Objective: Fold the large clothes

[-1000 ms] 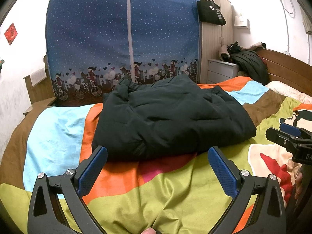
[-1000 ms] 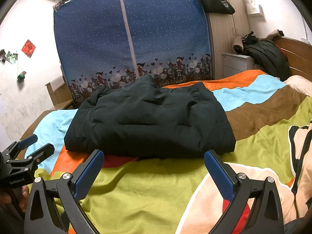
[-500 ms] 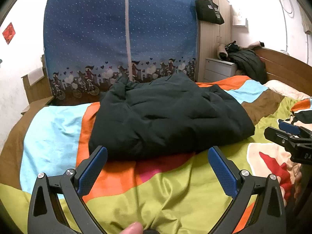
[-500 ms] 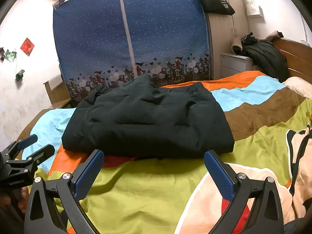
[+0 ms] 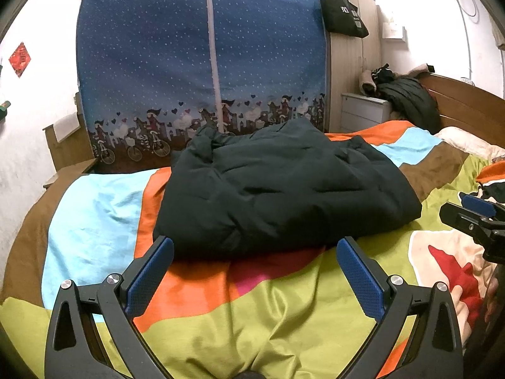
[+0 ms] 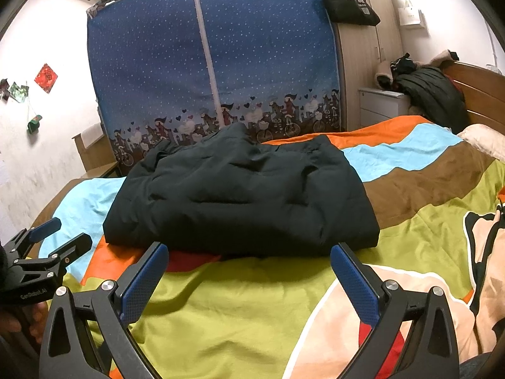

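A dark padded jacket (image 5: 284, 189) lies folded into a thick rectangle on the bed's colourful cover (image 5: 252, 315); it also shows in the right wrist view (image 6: 243, 199). My left gripper (image 5: 254, 252) is open and empty, held just short of the jacket's near edge. My right gripper (image 6: 247, 259) is open and empty, also just short of the near edge. Each gripper shows at the edge of the other's view: the right one (image 5: 473, 218) and the left one (image 6: 47, 246).
A blue fabric wardrobe (image 5: 202, 72) stands behind the bed. A wooden headboard (image 5: 467, 107), a pillow (image 5: 467, 140) and a pile of dark clothes (image 5: 407, 98) on a white drawer unit are at the right. A black tote bag (image 6: 350, 3) hangs above.
Both grippers have drifted slightly, so the jacket sits a little nearer and lower in view. The jacket itself has not moved, and both grippers stay open.
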`<state>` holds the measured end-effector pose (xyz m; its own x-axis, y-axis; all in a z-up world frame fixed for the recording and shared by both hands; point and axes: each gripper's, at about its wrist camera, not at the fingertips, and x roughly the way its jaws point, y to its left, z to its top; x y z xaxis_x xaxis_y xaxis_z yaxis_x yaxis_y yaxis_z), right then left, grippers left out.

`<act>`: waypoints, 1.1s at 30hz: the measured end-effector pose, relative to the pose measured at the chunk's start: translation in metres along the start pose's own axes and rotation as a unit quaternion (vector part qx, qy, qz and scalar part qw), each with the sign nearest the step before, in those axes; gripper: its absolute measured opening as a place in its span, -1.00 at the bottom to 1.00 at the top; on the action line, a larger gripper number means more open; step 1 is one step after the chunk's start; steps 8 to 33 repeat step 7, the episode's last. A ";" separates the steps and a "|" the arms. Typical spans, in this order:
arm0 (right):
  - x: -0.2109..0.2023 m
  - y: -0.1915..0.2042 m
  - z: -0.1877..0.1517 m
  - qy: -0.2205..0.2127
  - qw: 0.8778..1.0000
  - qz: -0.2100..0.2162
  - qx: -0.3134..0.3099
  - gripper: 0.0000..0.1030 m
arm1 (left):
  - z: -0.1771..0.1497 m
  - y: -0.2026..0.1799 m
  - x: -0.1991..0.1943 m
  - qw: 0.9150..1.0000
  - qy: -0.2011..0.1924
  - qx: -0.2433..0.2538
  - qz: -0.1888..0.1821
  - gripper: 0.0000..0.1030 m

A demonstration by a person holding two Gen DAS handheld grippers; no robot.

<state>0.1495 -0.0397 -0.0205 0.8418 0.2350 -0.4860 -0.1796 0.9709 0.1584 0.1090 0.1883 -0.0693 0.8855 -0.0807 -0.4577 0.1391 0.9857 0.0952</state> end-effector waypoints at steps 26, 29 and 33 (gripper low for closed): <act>0.000 0.000 0.000 0.001 1.000 -0.001 0.002 1.00 | -0.001 0.003 0.004 1.000 0.004 -0.001 -0.001 0.97; 0.000 0.000 0.000 0.001 1.000 -0.001 0.002 1.00 | -0.001 0.003 0.004 1.000 0.004 -0.001 -0.001 0.97; 0.000 0.000 0.000 0.001 1.000 -0.001 0.002 1.00 | -0.001 0.003 0.004 1.000 0.004 -0.001 -0.001 0.97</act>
